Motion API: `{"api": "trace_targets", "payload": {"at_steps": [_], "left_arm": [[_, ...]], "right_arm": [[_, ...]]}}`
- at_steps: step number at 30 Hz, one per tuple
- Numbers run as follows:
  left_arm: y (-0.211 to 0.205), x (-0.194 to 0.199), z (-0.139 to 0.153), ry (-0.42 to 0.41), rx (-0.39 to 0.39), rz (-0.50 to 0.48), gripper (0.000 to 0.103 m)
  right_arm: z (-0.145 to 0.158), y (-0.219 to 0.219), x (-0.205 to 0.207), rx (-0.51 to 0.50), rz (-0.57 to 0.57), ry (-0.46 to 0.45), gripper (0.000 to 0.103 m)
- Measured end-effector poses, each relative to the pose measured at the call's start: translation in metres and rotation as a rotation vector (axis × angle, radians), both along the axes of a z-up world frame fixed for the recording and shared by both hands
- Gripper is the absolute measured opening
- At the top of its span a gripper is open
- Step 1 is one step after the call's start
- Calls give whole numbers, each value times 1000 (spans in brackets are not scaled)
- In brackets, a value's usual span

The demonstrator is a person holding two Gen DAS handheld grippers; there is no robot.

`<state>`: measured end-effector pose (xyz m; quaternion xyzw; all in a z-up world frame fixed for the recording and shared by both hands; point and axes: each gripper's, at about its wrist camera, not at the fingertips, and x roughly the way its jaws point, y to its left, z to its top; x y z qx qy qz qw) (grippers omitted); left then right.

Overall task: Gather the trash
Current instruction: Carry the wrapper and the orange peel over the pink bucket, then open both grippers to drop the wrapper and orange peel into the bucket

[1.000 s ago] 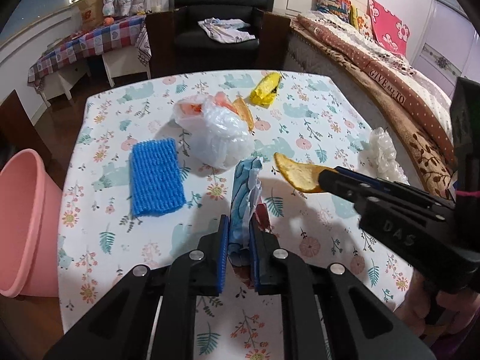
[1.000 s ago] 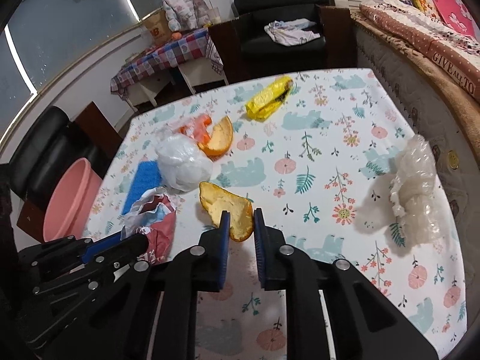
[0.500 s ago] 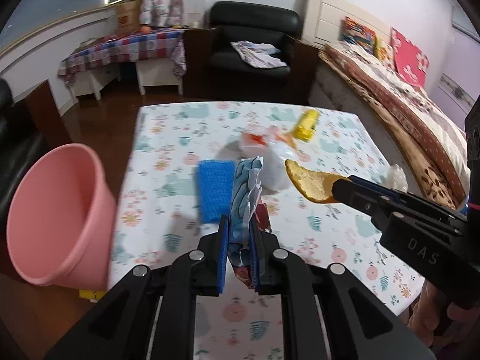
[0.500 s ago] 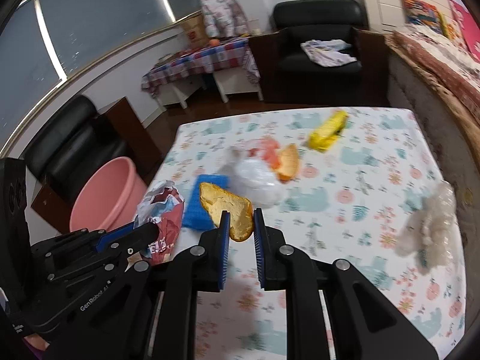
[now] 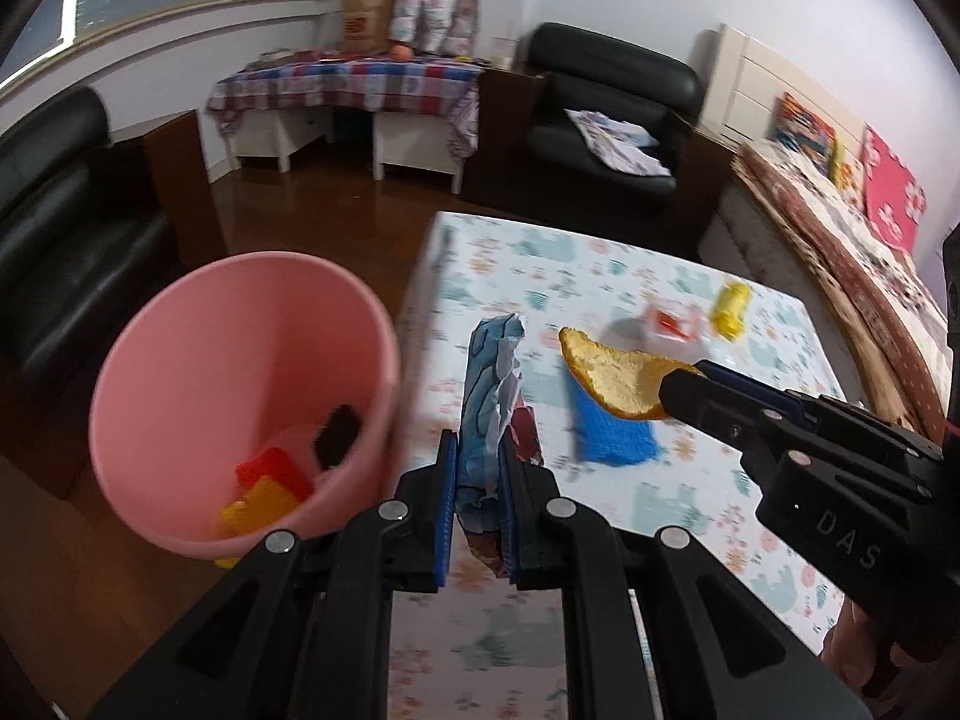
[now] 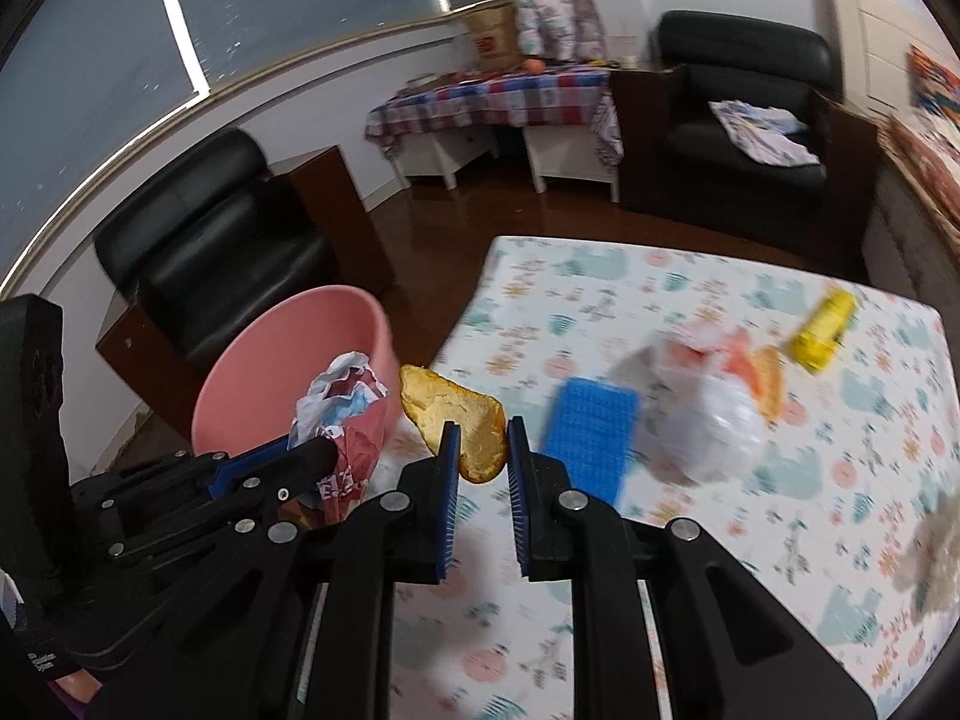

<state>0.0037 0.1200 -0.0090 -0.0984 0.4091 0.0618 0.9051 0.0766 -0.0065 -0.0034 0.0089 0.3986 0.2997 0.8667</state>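
Both hands were loaded. The left gripper had its blue pads clamped on a crumpled snack wrapper, long axis standing up out of the fingers toward 12 o'clock. The right gripper pinched an orange peel by its lower edge, the peel jutting up toward 11 o'clock.

The pink bin sat off the table's left edge, at about 9 o'clock from the left fingers in that wrist's view, mouth tilted toward the camera, with red, yellow and black scraps already inside. The wrapper looked the nearer load, just beside the rim; the peel hung further right, over the floral tablecloth.

Left on the table: a blue foam net, a white plastic bag, a yellow packet
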Motion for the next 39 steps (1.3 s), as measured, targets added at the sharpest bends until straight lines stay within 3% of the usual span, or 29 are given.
{"api": "trace_targets", "payload": {"at_steps": [19,39], "left_arm": [[94,-12,-10,17,16,220,12],[141,4,-50,100,9,325,12]], "right_arm": [[-4,105,12,-40,171,8,16],[-34,152,22,-50,210,80,16]]}}
